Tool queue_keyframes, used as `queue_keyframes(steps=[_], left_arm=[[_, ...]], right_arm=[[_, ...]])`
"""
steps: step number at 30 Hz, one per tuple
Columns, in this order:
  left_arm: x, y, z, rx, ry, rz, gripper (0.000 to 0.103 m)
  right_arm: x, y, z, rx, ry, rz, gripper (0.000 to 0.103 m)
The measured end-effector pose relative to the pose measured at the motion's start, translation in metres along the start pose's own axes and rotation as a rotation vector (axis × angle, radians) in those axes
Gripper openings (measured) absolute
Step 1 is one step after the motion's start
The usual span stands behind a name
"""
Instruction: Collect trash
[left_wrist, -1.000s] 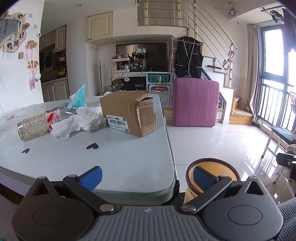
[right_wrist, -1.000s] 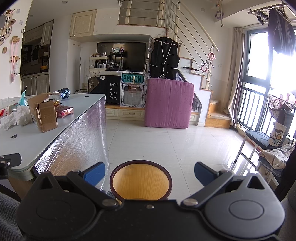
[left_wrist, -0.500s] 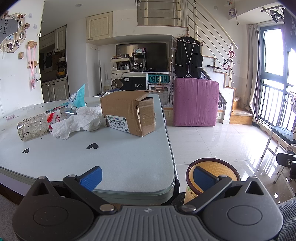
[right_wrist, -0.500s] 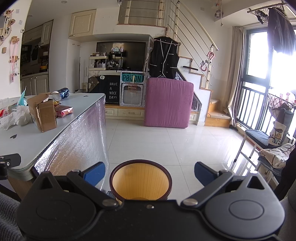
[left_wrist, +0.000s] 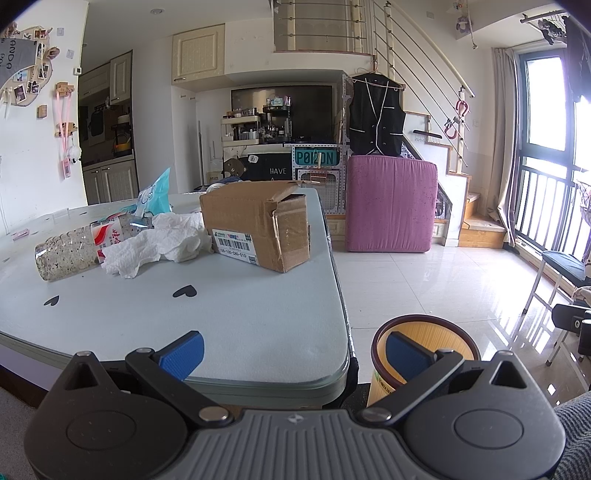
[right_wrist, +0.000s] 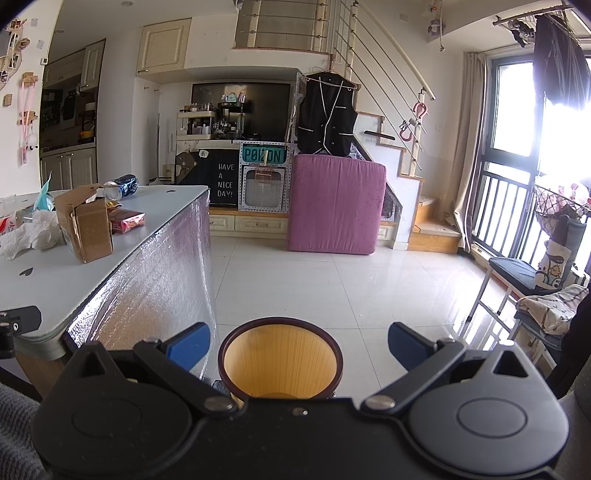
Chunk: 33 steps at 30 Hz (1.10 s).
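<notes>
Nothing has shifted across the last second: both grippers stay parked, so collection has evidently not begun. Left gripper (left_wrist: 293, 350), jaws apart and empty, faces the table (left_wrist: 258, 325). Trash lies at 11 o'clock: box (left_wrist: 255, 229), tissue (left_wrist: 159, 245), bottle (left_wrist: 70, 251), blue packet (left_wrist: 153, 194). Right gripper (right_wrist: 295, 343), likewise apart and empty, hovers over the bin (right_wrist: 279, 360) on the floor, past the table's corner at 6 o'clock. Can (right_wrist: 123, 186) and red wrapper (right_wrist: 127, 220) sit behind the box; the box blocks them from the left gripper.
</notes>
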<state>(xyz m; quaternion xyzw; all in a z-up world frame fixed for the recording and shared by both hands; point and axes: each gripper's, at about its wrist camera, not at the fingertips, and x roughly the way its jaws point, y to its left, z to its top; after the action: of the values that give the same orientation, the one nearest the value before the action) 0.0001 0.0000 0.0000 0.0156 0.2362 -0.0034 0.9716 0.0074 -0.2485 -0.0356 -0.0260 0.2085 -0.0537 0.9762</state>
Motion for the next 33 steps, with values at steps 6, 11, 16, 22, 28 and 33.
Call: queue_keyframes(steps=[6, 11, 16, 22, 28, 33], left_arm=[[0.0, 0.0, 0.0, 0.0, 0.0, 0.0, 0.103], [0.0, 0.0, 0.0, 0.0, 0.0, 0.001, 0.103], [0.0, 0.0, 0.0, 0.0, 0.0, 0.0, 0.103], [0.0, 0.0, 0.0, 0.001, -0.001, 0.004, 0.103], [-0.003, 0.003, 0.005, -0.011, -0.004, 0.013, 0.103], [-0.005, 0.014, 0.012, -0.028, -0.031, 0.04, 0.103]], right_arm=[[0.0, 0.0, 0.0, 0.0, 0.001, -0.001, 0.103], [0.0, 0.0, 0.0, 0.001, 0.001, 0.0, 0.103], [0.0, -0.001, 0.0, 0.0, 0.001, 0.0, 0.103], [0.001, -0.002, 0.0, 0.004, 0.004, 0.0, 0.103], [-0.001, 0.002, 0.0, -0.005, -0.003, 0.022, 0.103], [-0.002, 0.003, 0.007, -0.022, -0.018, 0.073, 0.103]])
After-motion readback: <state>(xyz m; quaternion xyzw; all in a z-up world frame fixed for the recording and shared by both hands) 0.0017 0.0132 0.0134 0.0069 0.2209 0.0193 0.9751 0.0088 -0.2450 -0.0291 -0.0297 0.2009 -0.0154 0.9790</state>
